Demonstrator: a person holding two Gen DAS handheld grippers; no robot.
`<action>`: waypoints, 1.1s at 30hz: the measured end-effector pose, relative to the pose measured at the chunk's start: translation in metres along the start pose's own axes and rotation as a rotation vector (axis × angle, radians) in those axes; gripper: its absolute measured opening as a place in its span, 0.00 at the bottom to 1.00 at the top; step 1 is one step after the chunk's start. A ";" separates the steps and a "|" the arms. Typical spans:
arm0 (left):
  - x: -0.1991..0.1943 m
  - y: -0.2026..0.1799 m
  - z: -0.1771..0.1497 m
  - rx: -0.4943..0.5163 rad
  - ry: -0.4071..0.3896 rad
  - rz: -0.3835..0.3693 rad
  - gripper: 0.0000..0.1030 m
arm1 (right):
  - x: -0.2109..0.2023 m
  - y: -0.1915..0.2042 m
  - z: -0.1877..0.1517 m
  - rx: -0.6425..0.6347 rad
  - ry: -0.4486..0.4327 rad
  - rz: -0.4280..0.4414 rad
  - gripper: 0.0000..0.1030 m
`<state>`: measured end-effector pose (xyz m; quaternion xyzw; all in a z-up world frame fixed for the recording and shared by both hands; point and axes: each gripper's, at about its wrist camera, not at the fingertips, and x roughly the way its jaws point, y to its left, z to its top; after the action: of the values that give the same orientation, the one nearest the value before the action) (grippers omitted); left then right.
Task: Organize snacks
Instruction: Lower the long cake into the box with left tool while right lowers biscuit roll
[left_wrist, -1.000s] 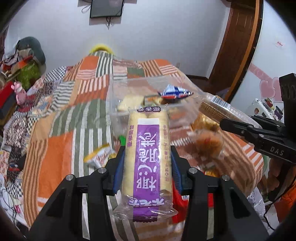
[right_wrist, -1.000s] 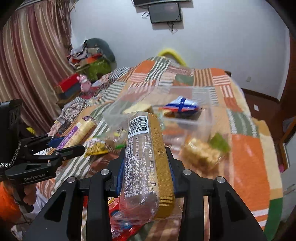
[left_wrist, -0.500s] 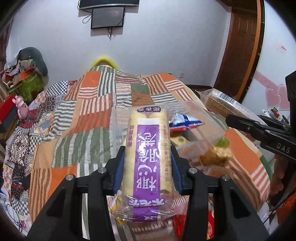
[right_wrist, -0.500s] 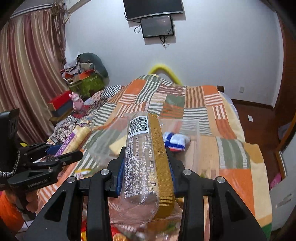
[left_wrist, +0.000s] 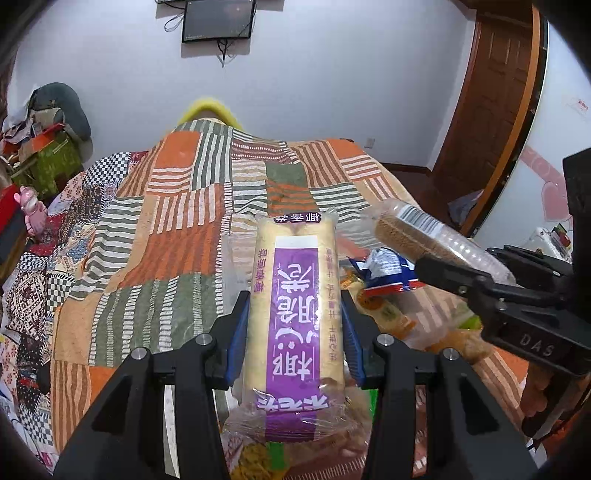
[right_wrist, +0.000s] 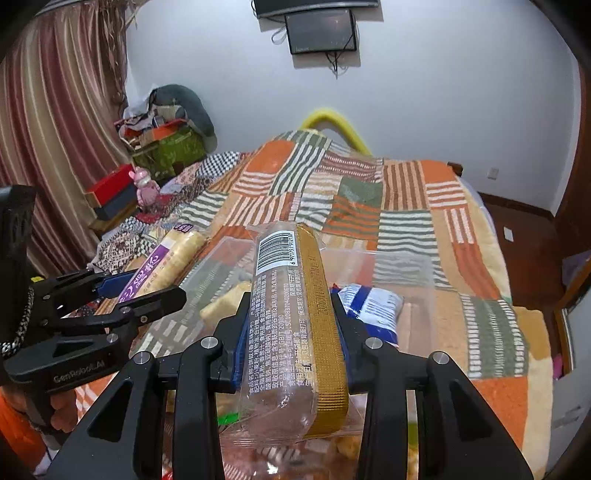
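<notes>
My left gripper (left_wrist: 293, 314) is shut on a purple-labelled pack of pale wafer rolls (left_wrist: 295, 306) and holds it above the bed. My right gripper (right_wrist: 290, 321) is shut on a gold-edged clear biscuit pack (right_wrist: 291, 325) with a barcode. Both hover over a clear plastic bin (right_wrist: 399, 266) on the quilt. In the bin lie a blue and white snack packet (right_wrist: 373, 306) and a yellow snack (right_wrist: 225, 306). The right gripper and its pack show at the right of the left wrist view (left_wrist: 461, 273). The left gripper shows at the left of the right wrist view (right_wrist: 147, 284).
A striped patchwork quilt (left_wrist: 177, 236) covers the bed. More loose snacks (left_wrist: 458, 339) lie near the front edge under the grippers. A pink toy (right_wrist: 146, 186), boxes and clutter stand beside the bed at the left. A wooden door (left_wrist: 491, 103) is at the right.
Both grippers have risen and tilted upward with their packs; the bin and loose snacks now sit lower and closer in view. Both grips are unchanged.
</notes>
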<state>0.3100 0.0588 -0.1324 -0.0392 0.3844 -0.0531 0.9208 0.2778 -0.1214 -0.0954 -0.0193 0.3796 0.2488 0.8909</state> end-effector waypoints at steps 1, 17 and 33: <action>0.003 0.000 0.001 0.001 0.006 0.001 0.43 | 0.005 0.000 0.001 -0.001 0.009 -0.003 0.34; 0.058 0.008 0.008 -0.030 0.097 0.004 0.43 | 0.052 -0.002 0.006 0.004 0.151 0.012 0.34; 0.046 0.008 0.003 -0.034 0.081 0.023 0.44 | 0.044 0.003 0.007 -0.027 0.121 -0.017 0.37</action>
<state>0.3452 0.0611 -0.1636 -0.0483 0.4225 -0.0375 0.9043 0.3065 -0.0980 -0.1204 -0.0495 0.4290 0.2448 0.8681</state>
